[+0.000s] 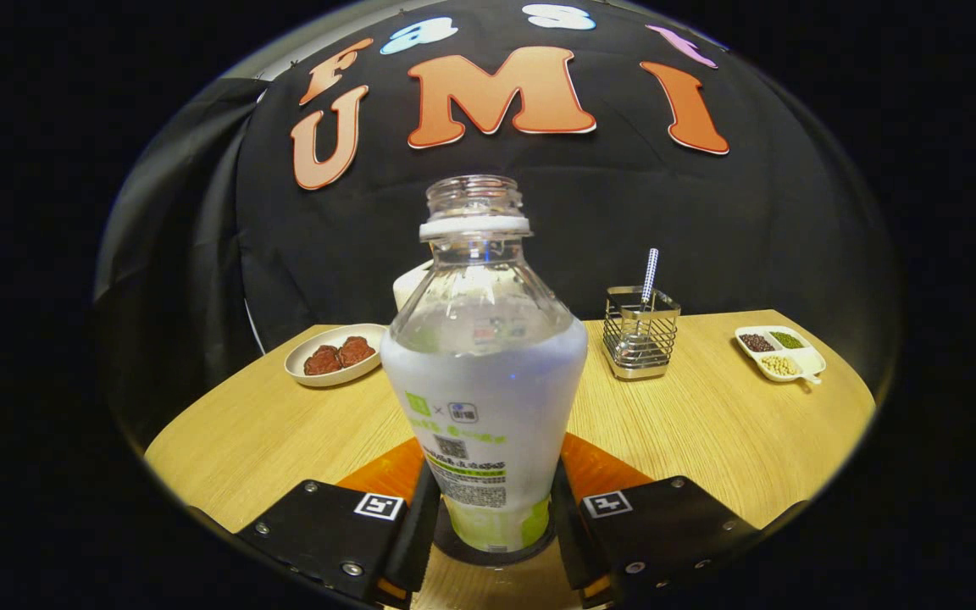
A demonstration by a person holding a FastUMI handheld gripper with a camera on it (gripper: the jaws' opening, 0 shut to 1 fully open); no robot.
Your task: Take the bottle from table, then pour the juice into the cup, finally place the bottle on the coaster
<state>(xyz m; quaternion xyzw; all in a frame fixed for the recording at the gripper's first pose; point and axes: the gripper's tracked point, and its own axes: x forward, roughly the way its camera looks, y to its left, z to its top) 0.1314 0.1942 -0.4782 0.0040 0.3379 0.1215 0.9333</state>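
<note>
Gripper fingers closed on bottle low, at label; likely light, slick, open-topped, so keep upright.

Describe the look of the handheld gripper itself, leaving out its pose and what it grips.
The gripper has two blocky, flat-topped finger carriers, one on each side. Each carries a small square black-and-white fiducial marker near its inner edge and several round silver screw heads along its outer edges. The inner faces are flat upright plates. Neither cables nor a sleeve can be seen.
</note>
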